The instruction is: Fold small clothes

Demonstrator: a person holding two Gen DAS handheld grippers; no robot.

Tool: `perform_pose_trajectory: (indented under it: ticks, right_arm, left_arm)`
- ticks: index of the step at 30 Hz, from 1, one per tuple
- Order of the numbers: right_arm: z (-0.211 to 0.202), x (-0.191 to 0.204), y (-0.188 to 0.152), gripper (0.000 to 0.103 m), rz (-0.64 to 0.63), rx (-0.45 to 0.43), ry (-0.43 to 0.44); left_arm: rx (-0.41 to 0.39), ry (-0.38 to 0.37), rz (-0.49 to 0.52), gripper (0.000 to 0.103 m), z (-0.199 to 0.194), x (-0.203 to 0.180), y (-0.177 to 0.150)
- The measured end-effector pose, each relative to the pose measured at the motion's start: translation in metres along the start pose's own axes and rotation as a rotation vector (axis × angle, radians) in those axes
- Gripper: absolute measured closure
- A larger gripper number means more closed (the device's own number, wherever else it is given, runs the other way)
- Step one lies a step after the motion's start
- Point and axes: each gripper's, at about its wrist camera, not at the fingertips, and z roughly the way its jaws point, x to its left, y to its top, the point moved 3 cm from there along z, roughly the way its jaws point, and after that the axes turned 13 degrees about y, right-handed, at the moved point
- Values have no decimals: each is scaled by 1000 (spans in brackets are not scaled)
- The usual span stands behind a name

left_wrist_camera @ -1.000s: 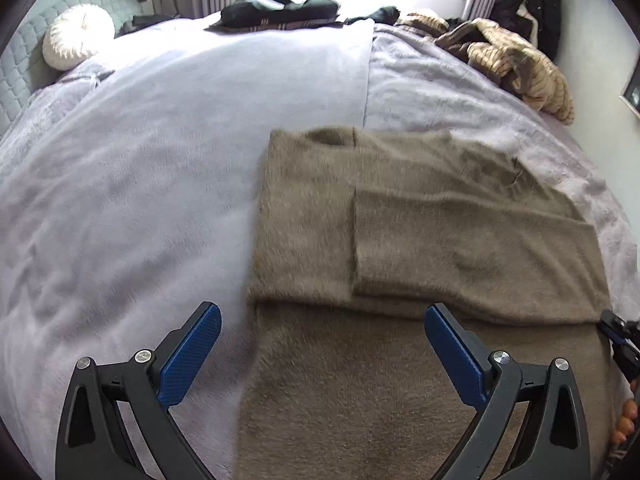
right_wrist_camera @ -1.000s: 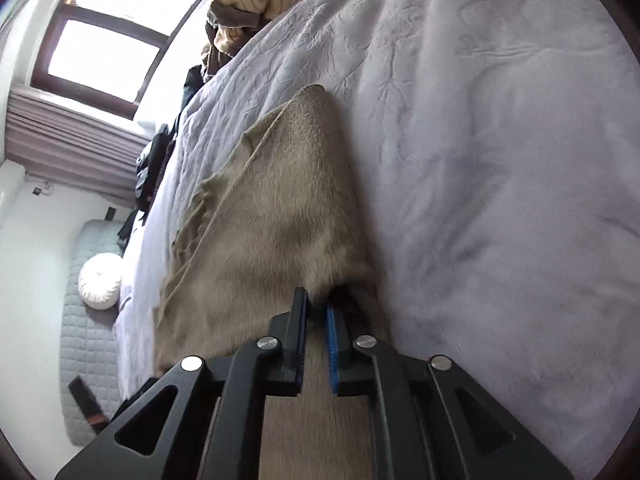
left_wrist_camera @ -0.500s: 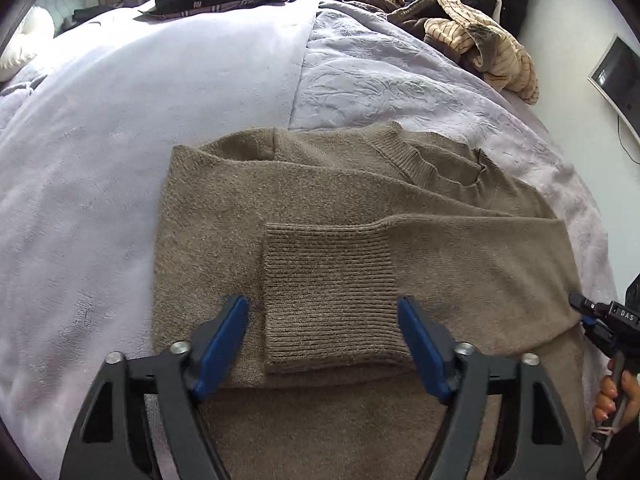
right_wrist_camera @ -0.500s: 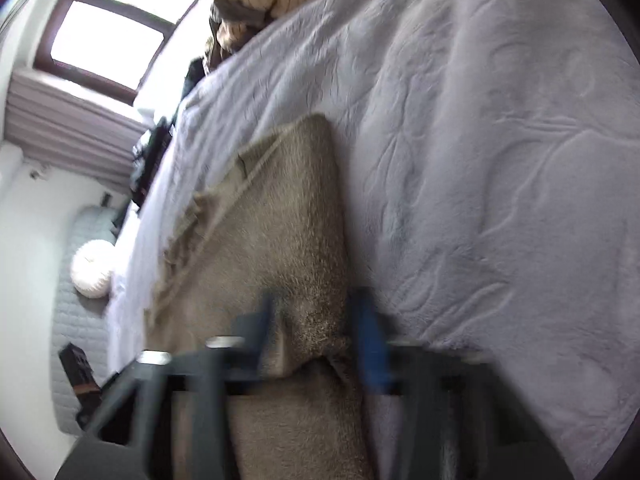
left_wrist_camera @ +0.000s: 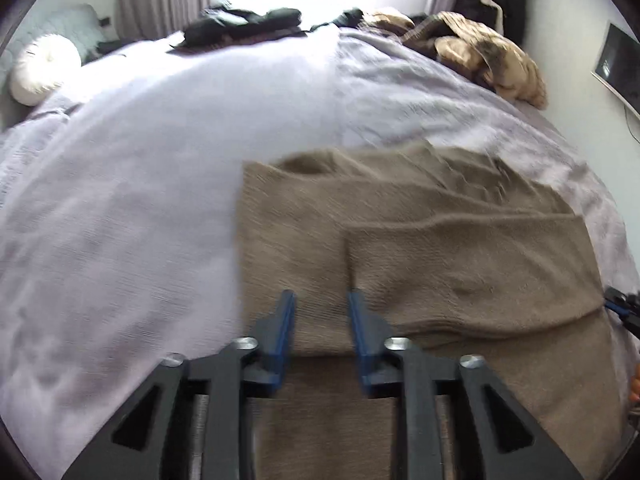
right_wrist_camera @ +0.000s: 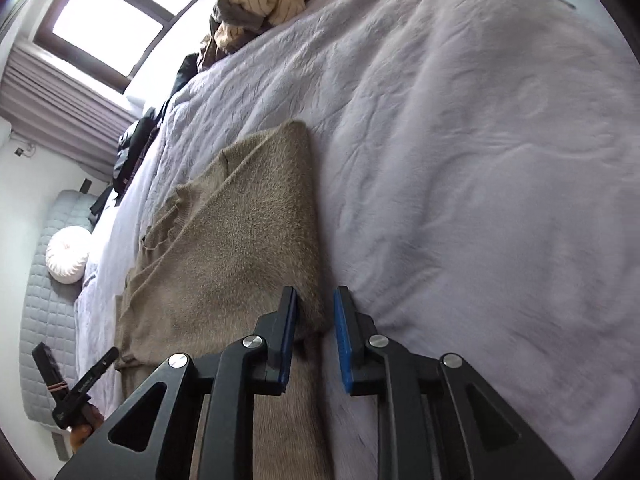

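A brown knit sweater (left_wrist_camera: 440,240) lies flat on the bed, one sleeve folded across its body. My left gripper (left_wrist_camera: 321,296) hovers over its near left part, by the sleeve's cuff edge. Its jaws are opening, and the pads press on nothing. In the right wrist view the sweater (right_wrist_camera: 240,240) runs away from me. My right gripper (right_wrist_camera: 315,292) straddles its near right edge; its jaws are opening, with the fabric fold beside the left pad and clear of the right one. That gripper's tip (left_wrist_camera: 622,312) shows at the left view's right edge. A hand holds the left gripper (right_wrist_camera: 80,392).
The lilac bedspread (left_wrist_camera: 160,160) stretches wide to the left and beyond the sweater. Dark clothes (left_wrist_camera: 244,26) and a tan striped heap (left_wrist_camera: 480,56) lie at the far end. A round white cushion (left_wrist_camera: 44,68) sits by the headboard, and a screen (left_wrist_camera: 616,68) hangs on the wall.
The left gripper pulled back from the cuff, and its jaws stand narrower than before. The right gripper's pads have parted from the sweater edge they pinched.
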Motion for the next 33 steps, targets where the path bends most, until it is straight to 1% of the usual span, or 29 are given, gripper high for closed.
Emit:
perform_pose_trajectory:
  ticks: [1, 2, 4, 6, 9, 10, 11, 12, 13, 15, 16, 17, 18, 19, 20, 21, 23, 25, 27, 28, 29, 30, 33]
  right_arm:
    - [-7, 3, -2, 82, -8, -16, -10]
    - [-13, 7, -3, 79, -18, -31, -2]
    - [-17, 17, -4, 79, -42, -47, 20]
    - [-14, 34, -3, 79, -85, -47, 48]
    - [3, 50, -6, 79, -138, -13, 36]
    - [13, 51, -8, 79, -146, 13, 25]
    - [25, 48, -11, 79, -147, 47, -5]
    - [34, 41, -14, 83, -135, 71, -34]
    - [37, 33, -16, 83, -117, 76, -20]
    - [32, 22, -18, 86, -70, 51, 37]
    - [25, 18, -19, 86, -46, 42, 64]
    - [22, 17, -20, 86, -43, 42, 67]
    - [17, 17, -23, 82, -49, 45, 56]
    - [13, 18, -27, 81, -61, 47, 18]
    - [9, 18, -30, 80, -72, 45, -15]
    - [5, 17, -33, 80, -73, 46, -19]
    - [-8, 12, -42, 80, -35, 38, 23]
    - [-18, 10, -50, 80, -8, 28, 48]
    - [-26, 12, -60, 76, 5, 26, 70]
    - [-29, 12, -65, 70, 10, 30, 74]
    - [-30, 13, -70, 58, 15, 34, 76]
    - [-33, 14, -76, 49, 20, 34, 82]
    - [-42, 20, -92, 47, 23, 29, 91]
  left_arm:
    - [-21, 4, -18, 12, -4, 4, 2]
    - [-62, 1, -39, 6, -11, 7, 5]
    - [-84, -23, -26, 6, -17, 2, 9]
    - [-79, -8, -5, 6, -14, -11, 15]
    - [-46, 7, 22, 6, 3, -29, 18]
    - [-37, 30, 35, 6, 10, -34, 16]
    - [-18, 74, 54, 6, 20, -35, 12]
    - [19, 134, 77, 6, 33, -35, 6]
    - [52, 163, 88, 6, 43, -32, -2]
    - [66, 82, 17, 5, 46, -14, -12]
    - [73, 57, -18, 5, 44, -5, -14]
    - [84, 43, -41, 5, 43, 5, -16]
    - [88, 41, -49, 5, 40, 11, -16]
    - [86, 48, -52, 5, 38, 15, -17]
    - [81, 71, -50, 5, 32, 19, -19]
    - [76, 85, -47, 5, 28, 22, -21]
    - [68, 58, -53, 5, 17, 26, -29]
    - [67, 29, -56, 5, 3, 29, -36]
    - [55, 15, -47, 5, -11, 30, -46]
    - [48, 10, -41, 5, -19, 28, -48]
    - [42, 5, -33, 5, -26, 28, -54]
    - [38, -1, -28, 5, -31, 26, -58]
    - [36, -22, -20, 5, -48, 25, -74]
